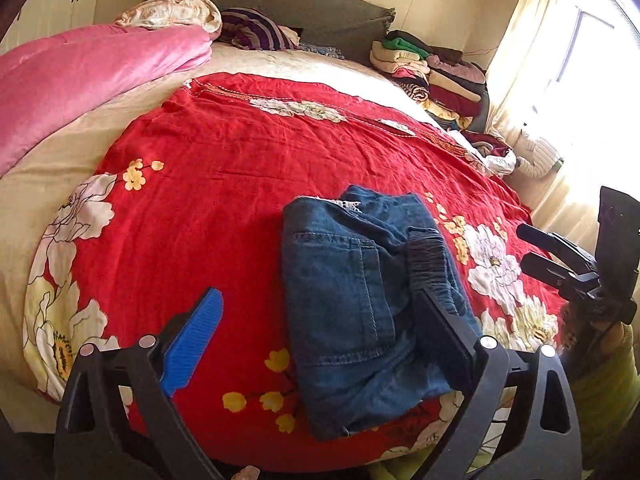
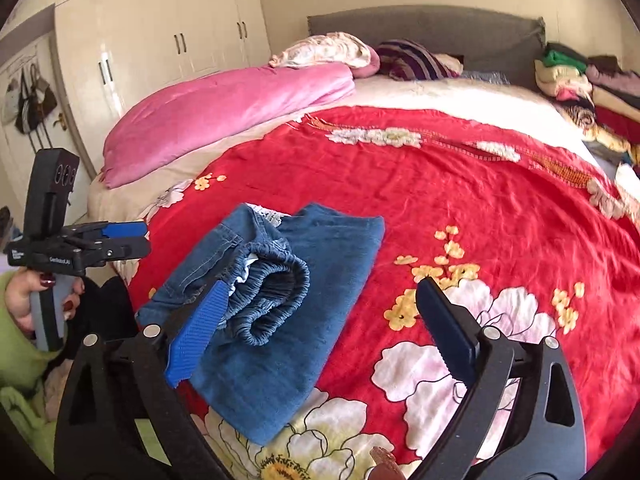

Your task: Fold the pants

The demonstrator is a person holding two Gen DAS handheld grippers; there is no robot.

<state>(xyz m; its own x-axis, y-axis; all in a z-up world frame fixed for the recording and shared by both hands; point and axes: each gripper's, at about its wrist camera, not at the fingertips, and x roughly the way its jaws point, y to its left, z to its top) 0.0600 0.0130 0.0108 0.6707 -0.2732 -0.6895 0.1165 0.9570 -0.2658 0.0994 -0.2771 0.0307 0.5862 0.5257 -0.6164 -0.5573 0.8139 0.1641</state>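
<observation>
- Denim pants (image 1: 360, 312) lay folded into a compact bundle on the red floral bedspread (image 1: 224, 168), near the bed's front edge, at about 6 o'clock in the left wrist view and 8 o'clock in the right.
- The left gripper (image 1: 320, 328) stood wide and held nothing; its dark finger lay over the bundle's right edge, though contact could not be judged.
- The right gripper (image 2: 320, 312) was also spread wide and empty, its blue finger just in front of the elastic waistband (image 2: 272, 296).
- That waistband bulged up in a loose roll on top; it seemed likely to spring open and undo the fold.
- A finger dragging across the cloth could probably catch that roll and pull the layers askew.
- Sitting close to the mattress edge, the bundle might slide off if nudged towards 6 o'clock.
</observation>
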